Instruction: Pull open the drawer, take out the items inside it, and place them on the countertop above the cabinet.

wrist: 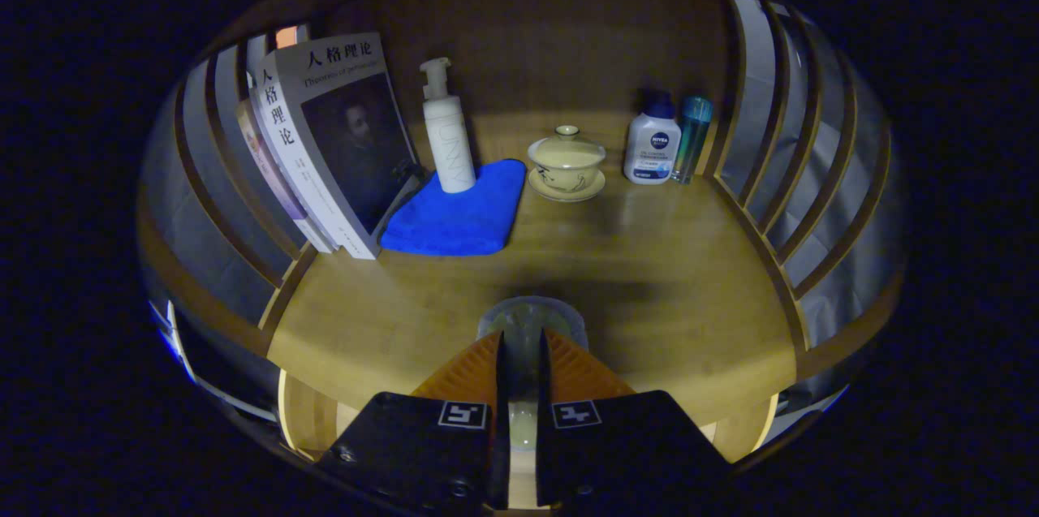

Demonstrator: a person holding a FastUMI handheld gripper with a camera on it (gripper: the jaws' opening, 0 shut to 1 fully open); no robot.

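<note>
My tongs sit low over the near edge of the countertop, the two fingers drawn close with a narrow slit between them, and a clear glass is caught in that slit. I see its round rim just past the fingertips and a pale sliver of it down through the gap, so its wall seems pinched between the fingers; whether both truly press on it I cannot tell for sure. The glass looks upright, mouth up, long axis standing off the wood, and I cannot make out anything inside it. It is over the front of the countertop, straight ahead of my tips; whether its base touches the wood is hidden by the fingers. Beyond it is a stretch of bare wood. Farther ahead and to the left lies a folded blue cloth, with a white pump bottle standing upright on its far corner. Left of the cloth, books lean against the slatted side rail, the front cover facing me. Straight ahead past the bare wood is a lidded tea bowl on its saucer, lid shut, so its contents are hidden. To the right of that, near the back corner, a white bottle with a dark cap stands upright, and a slim teal bottle stands just beside it, close to the right rail.
</note>
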